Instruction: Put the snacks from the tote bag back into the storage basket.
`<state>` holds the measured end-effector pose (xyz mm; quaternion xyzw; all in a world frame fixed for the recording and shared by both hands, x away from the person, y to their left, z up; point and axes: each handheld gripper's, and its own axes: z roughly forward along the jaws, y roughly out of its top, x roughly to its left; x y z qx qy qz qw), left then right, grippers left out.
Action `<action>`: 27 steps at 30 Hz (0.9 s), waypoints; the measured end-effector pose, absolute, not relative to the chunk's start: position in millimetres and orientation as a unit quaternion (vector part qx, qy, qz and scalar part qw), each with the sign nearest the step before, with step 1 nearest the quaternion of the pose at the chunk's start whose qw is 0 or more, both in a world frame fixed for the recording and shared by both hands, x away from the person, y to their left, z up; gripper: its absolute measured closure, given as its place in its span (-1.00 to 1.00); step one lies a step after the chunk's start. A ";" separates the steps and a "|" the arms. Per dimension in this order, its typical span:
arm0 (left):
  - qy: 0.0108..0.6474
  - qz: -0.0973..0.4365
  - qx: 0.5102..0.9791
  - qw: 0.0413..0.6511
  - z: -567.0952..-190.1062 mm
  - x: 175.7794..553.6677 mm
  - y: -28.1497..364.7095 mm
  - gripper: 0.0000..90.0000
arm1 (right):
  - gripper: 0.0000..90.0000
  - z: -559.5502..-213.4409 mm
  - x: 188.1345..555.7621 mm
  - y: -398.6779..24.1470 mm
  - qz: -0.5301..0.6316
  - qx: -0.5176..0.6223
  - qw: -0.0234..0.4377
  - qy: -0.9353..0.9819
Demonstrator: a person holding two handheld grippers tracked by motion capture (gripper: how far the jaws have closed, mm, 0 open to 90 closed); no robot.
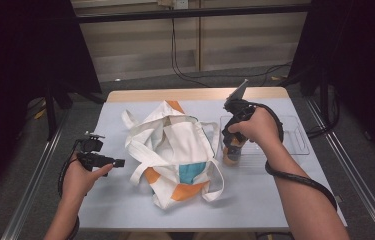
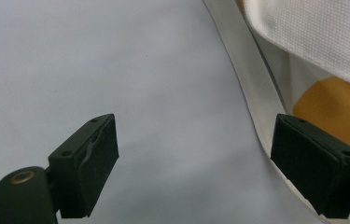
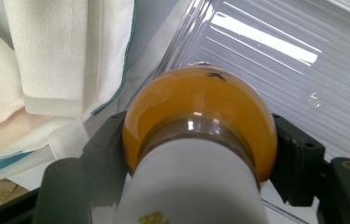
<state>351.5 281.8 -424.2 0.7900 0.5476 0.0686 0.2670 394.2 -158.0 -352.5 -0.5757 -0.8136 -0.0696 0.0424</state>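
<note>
A white cloth tote bag (image 1: 175,150) with orange and teal patches lies crumpled in the middle of the table, straps spread out. My right gripper (image 1: 233,148) points down at the bag's right side, shut on a bottle of orange liquid (image 1: 233,156) that stands at the near left corner of a clear plastic tray (image 1: 295,135). In the right gripper view the bottle (image 3: 200,126) with its white label fills the space between both pads, over the tray (image 3: 275,51). My left gripper (image 1: 120,163) hovers left of the bag, open, near a white strap (image 2: 252,88), nothing between its fingers.
The table has a pale blue-grey top (image 1: 110,200) with a wooden far edge. Metal rails run along both sides. Dark stands and cables sit beyond the far end. Bare tabletop lies left of and in front of the bag.
</note>
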 end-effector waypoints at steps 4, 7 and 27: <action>0.542 0.071 0.795 0.264 -423.4 351.8 283.1 -0.67 | -0.32 -352.7 394.2 -157.3 -0.070 -0.575 0.041 -0.814; 0.542 0.070 0.795 0.263 -423.5 351.8 283.1 -0.67 | -0.32 -352.8 394.2 -157.4 -0.070 -0.575 0.040 -0.814; 0.543 0.072 0.794 0.265 -423.0 350.8 282.7 -0.67 | -0.33 -354.2 393.9 -156.1 -0.079 -0.583 0.033 -0.808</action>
